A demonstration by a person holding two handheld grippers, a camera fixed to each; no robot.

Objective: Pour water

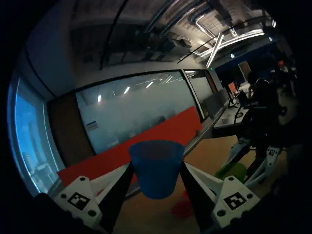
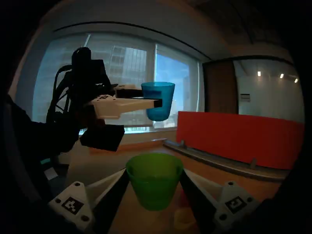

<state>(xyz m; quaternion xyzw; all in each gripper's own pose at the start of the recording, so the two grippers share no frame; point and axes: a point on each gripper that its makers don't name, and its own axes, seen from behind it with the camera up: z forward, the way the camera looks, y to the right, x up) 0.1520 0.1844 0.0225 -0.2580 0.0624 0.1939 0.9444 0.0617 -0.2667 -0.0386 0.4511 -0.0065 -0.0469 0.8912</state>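
Blue translucent plastic cup upright, pinched in my left hand-held gripper, held high above the wooden surface, green translucent plastic cup upright, pinched in my right hand-held gripper, lower down

- From the left gripper view we look along the left gripper, tilted upward toward the ceiling, with the blue cup held close ahead between its fingers.
- From the right gripper view we look more level along the right gripper, facing the windows, with the green cup close ahead.
- We see the red panel and the wooden surface in both views, and in each view the other gripper farther off.
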